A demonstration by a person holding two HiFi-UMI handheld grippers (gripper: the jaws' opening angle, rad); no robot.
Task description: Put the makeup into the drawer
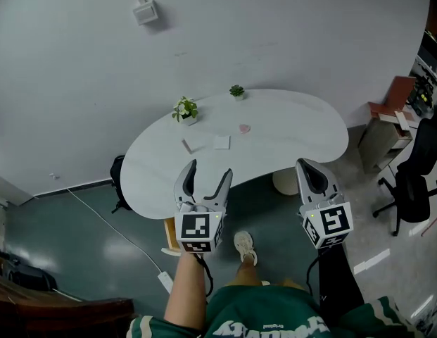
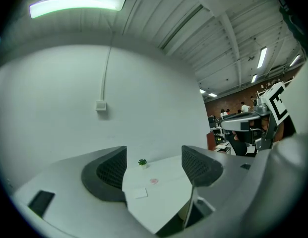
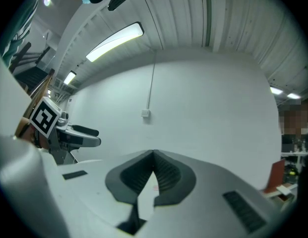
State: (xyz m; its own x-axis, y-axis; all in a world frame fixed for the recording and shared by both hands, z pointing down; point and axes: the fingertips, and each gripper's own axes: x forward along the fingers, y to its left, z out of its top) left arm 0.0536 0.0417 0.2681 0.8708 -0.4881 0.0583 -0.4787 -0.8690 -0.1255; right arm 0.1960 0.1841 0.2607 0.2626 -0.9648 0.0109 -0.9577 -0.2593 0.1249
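In the head view a small pink round makeup item (image 1: 244, 128) lies on the white curved table (image 1: 302, 129), with two white flat squares (image 1: 222, 142) (image 1: 191, 145) to its left. My left gripper (image 1: 210, 169) hangs open over the table's near edge, nothing between its jaws. Off the table's front right, my right gripper (image 1: 304, 165) is shut and empty. In the left gripper view the pink item (image 2: 154, 180) and a white square (image 2: 141, 193) show between the jaws of the left gripper (image 2: 154, 165). The right gripper (image 3: 154, 156) has its pads touching. No drawer shows plainly.
Two small potted plants (image 1: 185, 109) (image 1: 236, 91) stand at the table's back edge. A wooden piece (image 1: 170, 236) sits under the table's near left. An office chair (image 1: 415, 174) and a box (image 1: 388, 118) are at the right. My shoe (image 1: 245, 247) is on the floor.
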